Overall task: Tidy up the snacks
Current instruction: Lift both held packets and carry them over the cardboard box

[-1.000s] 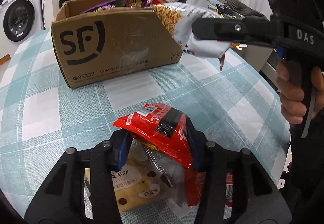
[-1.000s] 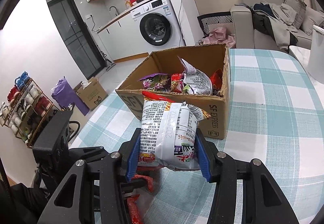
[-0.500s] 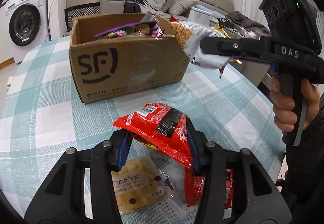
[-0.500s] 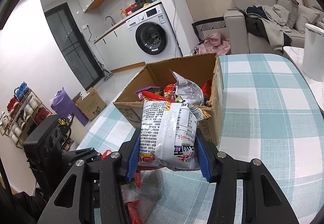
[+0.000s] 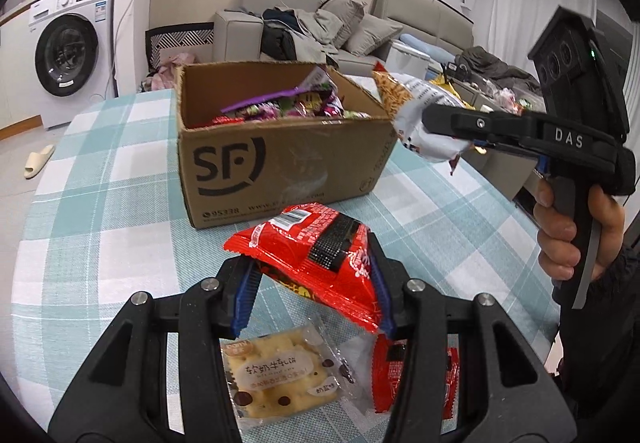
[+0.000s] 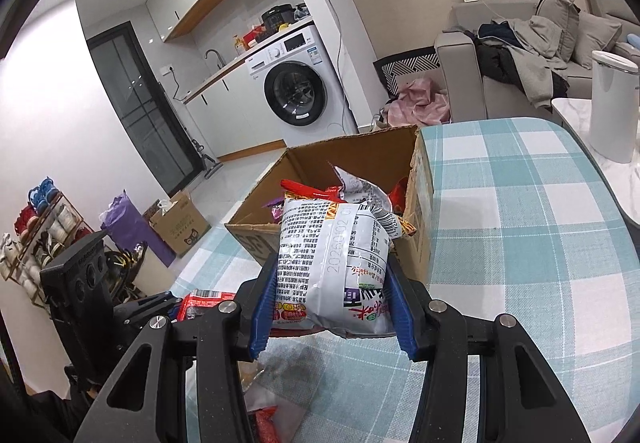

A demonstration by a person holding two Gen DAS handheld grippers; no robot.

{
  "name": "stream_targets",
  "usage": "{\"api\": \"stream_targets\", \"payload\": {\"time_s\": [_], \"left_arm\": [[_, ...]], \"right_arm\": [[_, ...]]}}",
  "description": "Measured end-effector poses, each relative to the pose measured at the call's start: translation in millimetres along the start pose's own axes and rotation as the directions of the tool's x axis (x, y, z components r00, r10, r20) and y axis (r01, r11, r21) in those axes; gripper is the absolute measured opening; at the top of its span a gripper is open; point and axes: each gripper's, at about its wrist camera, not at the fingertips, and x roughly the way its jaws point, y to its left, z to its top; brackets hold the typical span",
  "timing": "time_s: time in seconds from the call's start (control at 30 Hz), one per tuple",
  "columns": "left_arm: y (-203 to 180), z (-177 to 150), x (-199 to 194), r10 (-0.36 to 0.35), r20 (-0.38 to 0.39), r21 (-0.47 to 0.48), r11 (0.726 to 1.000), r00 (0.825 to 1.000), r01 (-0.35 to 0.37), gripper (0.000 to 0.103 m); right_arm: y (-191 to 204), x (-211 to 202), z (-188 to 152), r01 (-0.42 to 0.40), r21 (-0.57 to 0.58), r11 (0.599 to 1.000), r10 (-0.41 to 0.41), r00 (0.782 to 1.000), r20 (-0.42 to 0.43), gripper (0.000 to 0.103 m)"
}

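Place: I see a lived-in home, open-plan.
Laundry: washer (image 6: pixel 295 91) under a counter with sink.
Living area: sofa (image 5: pixel 304 31) heaped with clothes.
Entry: shoe rack (image 6: pixel 36 239).
Dining: table (image 6: pixel 520 243) in checked cloth.

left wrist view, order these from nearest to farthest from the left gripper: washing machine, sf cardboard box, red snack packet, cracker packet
1. red snack packet, held in the left gripper.
2. cracker packet, on the table just beneath the gripper.
3. SF cardboard box, ahead at mid-table.
4. washing machine, far left, beyond the table.
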Motion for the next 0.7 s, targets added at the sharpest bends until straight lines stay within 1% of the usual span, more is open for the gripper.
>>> {"api": "stream_targets", "payload": {"time_s": [0.17,0.53,0.7], "left_arm": [[6.2,3.3,-6.4,0.008,0.02,-0.026,1.0,1.0,-0.008,0.045],[11.2,6.5,-11.0,0.024,0.036,-0.042,0.999,0.999,-0.022,0.045],[13.6,12.2,-15.5,0.036,0.056,-0.056,0.998,0.998,-0.033,0.045]], "right_arm": [[-2.8,-2.9,1.4,0.001,0.014,1.0,-0.001,1.0,0.007,0.05],[-0.1,-5.0,1.7,0.007,0.017,1.0,-0.007,1.0,0.01,0.05],[2.6,-8.7,2.7,0.005,0.025,1.0,-0.006,1.0,0.021,0.05]]}}
